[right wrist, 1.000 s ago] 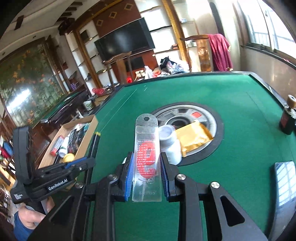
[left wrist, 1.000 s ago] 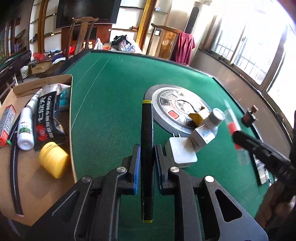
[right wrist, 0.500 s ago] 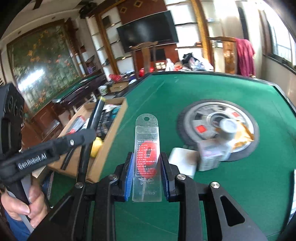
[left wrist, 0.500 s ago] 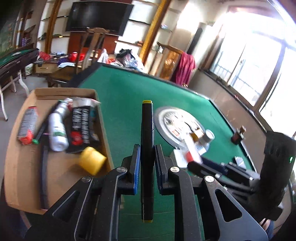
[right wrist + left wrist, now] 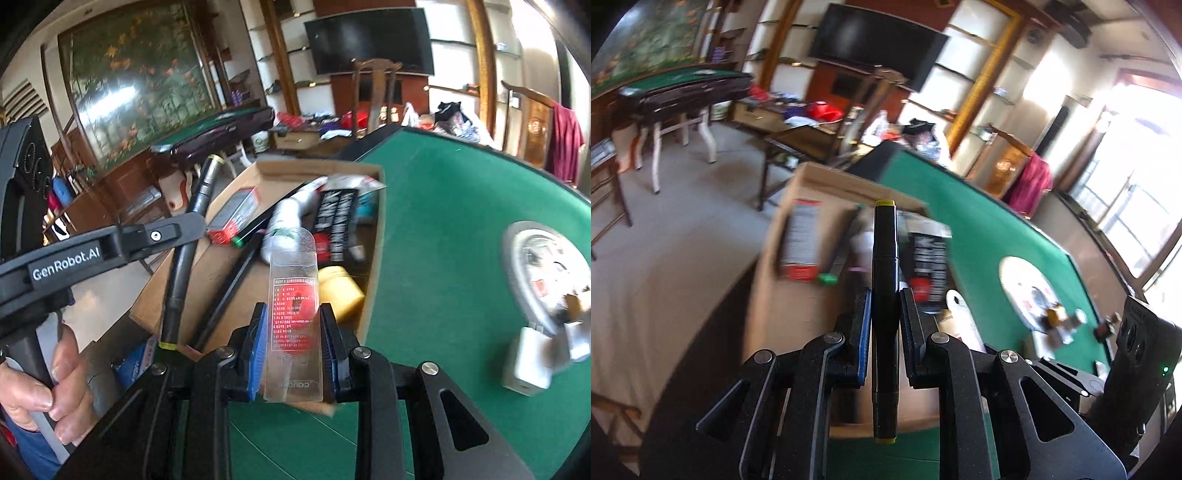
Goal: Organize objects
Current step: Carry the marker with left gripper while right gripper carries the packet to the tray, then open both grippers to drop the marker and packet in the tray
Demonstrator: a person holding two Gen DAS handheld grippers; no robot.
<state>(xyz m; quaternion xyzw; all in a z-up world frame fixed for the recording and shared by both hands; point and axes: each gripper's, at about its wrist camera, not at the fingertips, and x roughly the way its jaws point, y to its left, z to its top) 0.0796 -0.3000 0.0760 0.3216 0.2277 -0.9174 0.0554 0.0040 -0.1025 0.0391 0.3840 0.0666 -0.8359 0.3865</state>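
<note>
marker (image 5: 885, 295) clamped in left hand-held gripper (image 5: 884, 299) | packet (image 5: 293, 314) pinched in right hand-held gripper (image 5: 293, 321) | box (image 5: 376, 236) ahead, crowded: bottle (image 5: 284, 225), yellow tub (image 5: 340, 291)

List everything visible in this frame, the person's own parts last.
marker: 1, black with yellow ends, in left tool
clear packet: 1, red label, in right tool
box: 1, cardboard, at table's left edge
yellow jar: 1, in box
white bottle: 1, in box
black pouch: 1, in box
red carton: 1, in box
table: 1, green felt
charger: 1, white, on table
left tool: shut on marker
right tool: shut on clear packet
hand: 1, grips left tool's handle
</note>
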